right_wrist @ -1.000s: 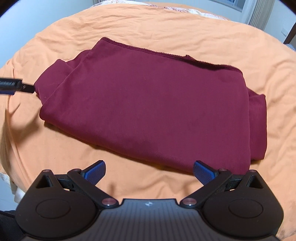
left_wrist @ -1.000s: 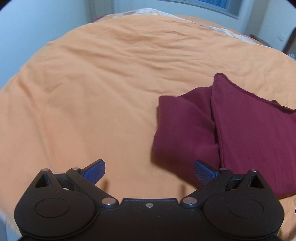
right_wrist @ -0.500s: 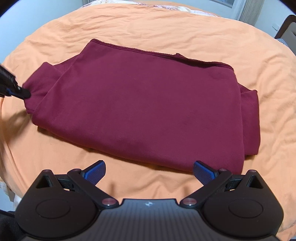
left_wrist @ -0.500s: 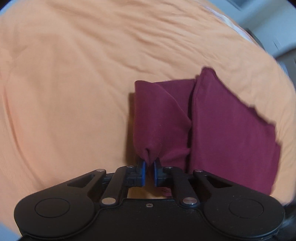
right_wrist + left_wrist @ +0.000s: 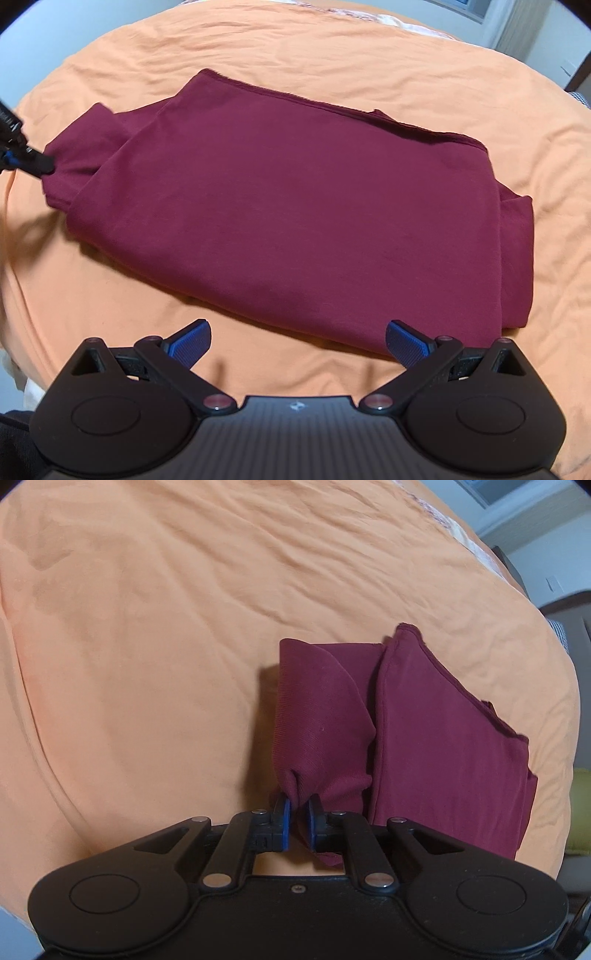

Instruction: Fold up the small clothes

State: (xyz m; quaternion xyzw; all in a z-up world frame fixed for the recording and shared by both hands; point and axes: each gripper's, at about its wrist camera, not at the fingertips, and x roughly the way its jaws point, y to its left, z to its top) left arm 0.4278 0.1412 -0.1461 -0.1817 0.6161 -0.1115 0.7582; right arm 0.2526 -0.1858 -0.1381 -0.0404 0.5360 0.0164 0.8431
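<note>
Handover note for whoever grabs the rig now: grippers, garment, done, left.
Left gripper: shut on the side flap of the dark maroon knit garment, cloth bunched between its blue pads.
Right gripper: open, holding nothing, just short of the garment's near edge.
The garment lies partly folded, a flat rectangle, on the orange bedsheet.
Done: main body folded flat.
Left: probably bring the pinched flap over the body, then smooth and finish.

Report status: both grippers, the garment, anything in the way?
Left gripper shut on maroon garment, sleeve end. Right gripper open, short of near edge. Orange bedsheet around garment; nothing in the way.
</note>
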